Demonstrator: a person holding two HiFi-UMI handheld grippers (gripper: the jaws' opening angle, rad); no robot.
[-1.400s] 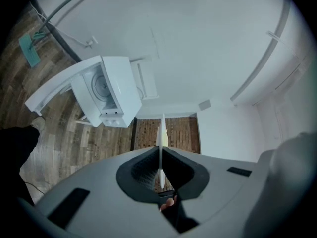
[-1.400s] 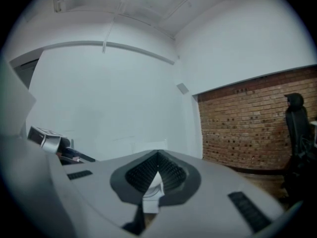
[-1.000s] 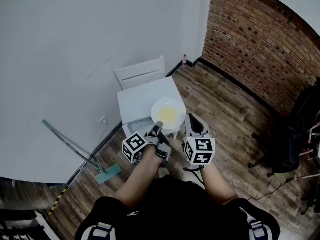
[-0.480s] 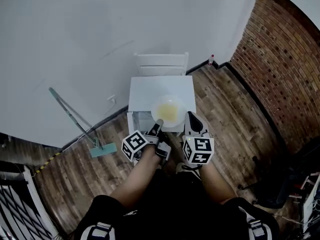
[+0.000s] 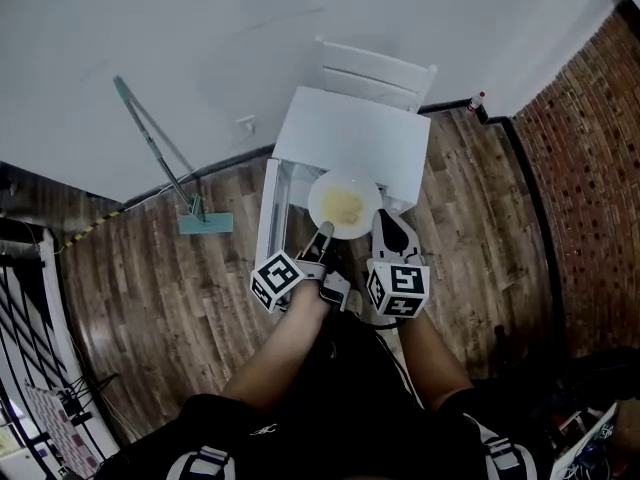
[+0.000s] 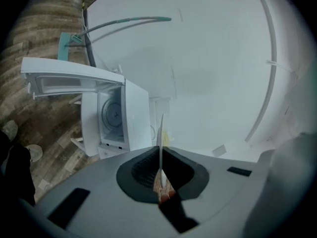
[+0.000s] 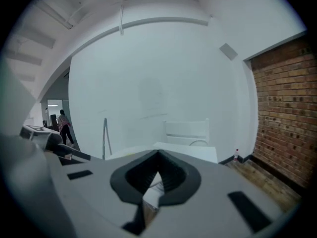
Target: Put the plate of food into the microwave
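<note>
A white plate [image 5: 345,205] with yellow food hovers over the front of the white microwave [image 5: 355,133]. The microwave's door [image 5: 268,218] is swung open to the left. My left gripper [image 5: 325,231] is shut on the plate's near rim. In the left gripper view the plate [image 6: 161,133] stands edge-on between the left gripper's [image 6: 161,155] pads, and the microwave [image 6: 115,115] shows its open cavity and turntable at the left. My right gripper [image 5: 392,230] hangs just right of the plate, shut and empty. In its own view the right gripper's [image 7: 158,155] tips meet.
A mop [image 5: 165,163] leans on the white wall at the left. A white chair [image 5: 378,68] stands behind the microwave. A small bottle [image 5: 477,101] sits by the brick wall [image 5: 590,128]. A person [image 7: 64,127] walks far off. The floor is wood planks.
The head view has swung round, so the microwave and its open door now lie square ahead and closer. The left gripper still holds the plate, with the right gripper beside it.
</note>
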